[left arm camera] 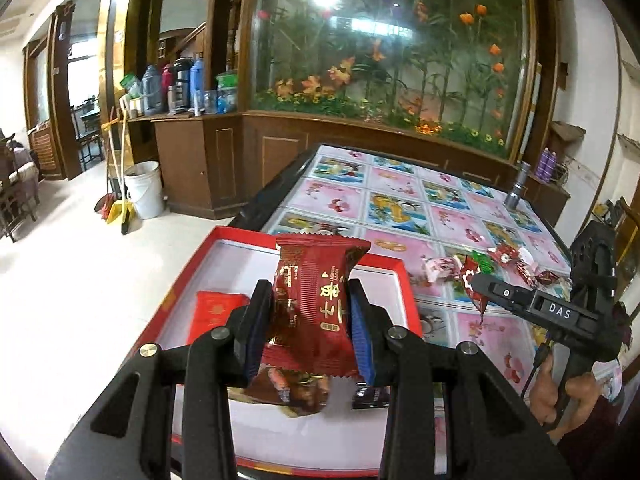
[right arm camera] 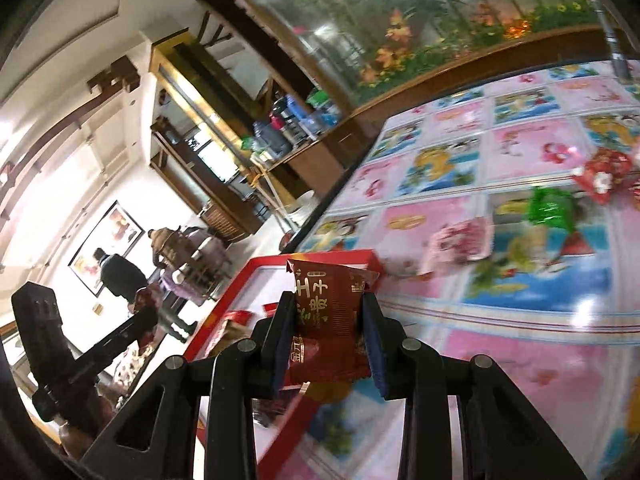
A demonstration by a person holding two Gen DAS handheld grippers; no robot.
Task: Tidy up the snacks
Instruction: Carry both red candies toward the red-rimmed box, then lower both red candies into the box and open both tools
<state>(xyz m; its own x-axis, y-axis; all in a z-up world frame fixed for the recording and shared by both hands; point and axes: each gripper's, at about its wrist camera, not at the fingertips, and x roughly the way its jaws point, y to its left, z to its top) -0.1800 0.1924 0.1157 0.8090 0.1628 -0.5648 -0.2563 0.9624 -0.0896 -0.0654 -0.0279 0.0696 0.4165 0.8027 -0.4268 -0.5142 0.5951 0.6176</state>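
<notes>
Left wrist view: the left hand-held gripper (left arm camera: 311,322) is clamped on a dark red snack packet (left arm camera: 316,304), its blue-padded fingers (left arm camera: 362,332) pressing both sides so the packet stands upright between them, above the red box (left arm camera: 384,266). A flat red packet (left arm camera: 214,312) lies inside the box at its left side, and more wrapped snacks lie in the box just below the gripped packet. The box sits at the near edge of the counter (left arm camera: 400,200), which is covered in a pink and blue picture cloth. Right of the box, the right hand-held gripper (left arm camera: 478,280) reaches in, with loose candies (left arm camera: 504,256) scattered on the cloth beyond it.

Right wrist view: the right hand-held gripper (right arm camera: 326,340) pinches a matching dark red packet (right arm camera: 328,320) between its pads, held over the red box's (right arm camera: 244,280) right rim. A green candy (right arm camera: 550,208) and a pink packet (right arm camera: 456,244) rest on the counter (right arm camera: 520,340) to the right of the box. The left hand-held gripper (right arm camera: 144,312) shows at the box's left.
</notes>
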